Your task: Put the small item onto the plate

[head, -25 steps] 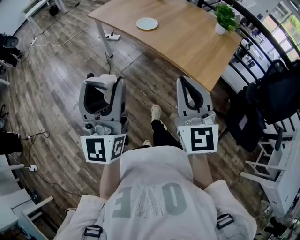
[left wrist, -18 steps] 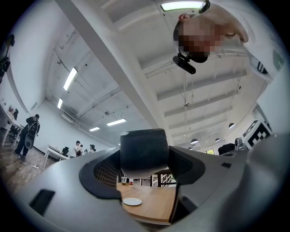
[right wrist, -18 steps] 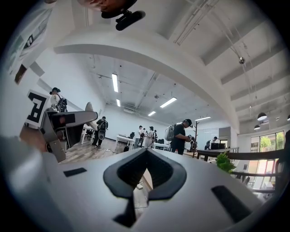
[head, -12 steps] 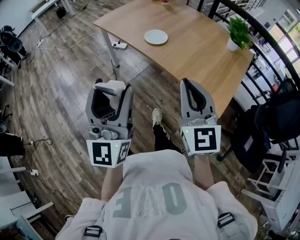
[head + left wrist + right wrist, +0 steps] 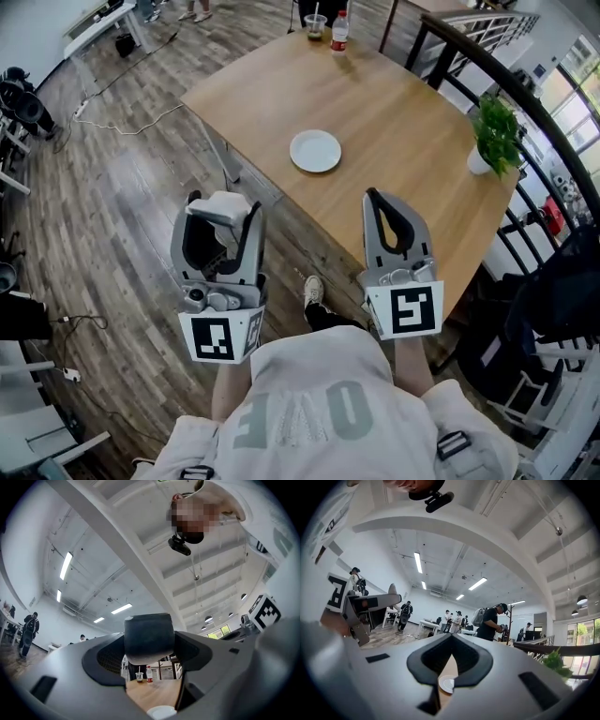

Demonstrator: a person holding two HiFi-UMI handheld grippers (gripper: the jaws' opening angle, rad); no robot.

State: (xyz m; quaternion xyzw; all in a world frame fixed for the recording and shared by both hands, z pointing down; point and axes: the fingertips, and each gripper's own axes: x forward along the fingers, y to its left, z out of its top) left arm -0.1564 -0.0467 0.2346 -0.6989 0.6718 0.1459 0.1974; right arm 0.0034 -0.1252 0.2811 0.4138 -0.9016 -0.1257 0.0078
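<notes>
A white plate (image 5: 315,150) lies on the wooden table (image 5: 403,103) ahead of both grippers. My left gripper (image 5: 225,208) hangs over the floor short of the table's near edge, shut on a small pale block (image 5: 221,207). In the left gripper view that block (image 5: 149,637) looks dark between the jaws, with the plate (image 5: 161,712) below it. My right gripper (image 5: 374,196) hovers over the table's near edge, shut with nothing in it. Through its jaws in the right gripper view (image 5: 451,637) I see the plate (image 5: 446,684).
A cup (image 5: 315,25) and a bottle (image 5: 339,30) stand at the table's far end, and a potted plant (image 5: 495,131) at its right side. A dark railing (image 5: 525,103) runs behind the table. Wooden floor with cables (image 5: 122,122) lies to the left.
The table and plate have come nearer and lower in the head view. Both grippers keep their pose, the left still shut on the block.
</notes>
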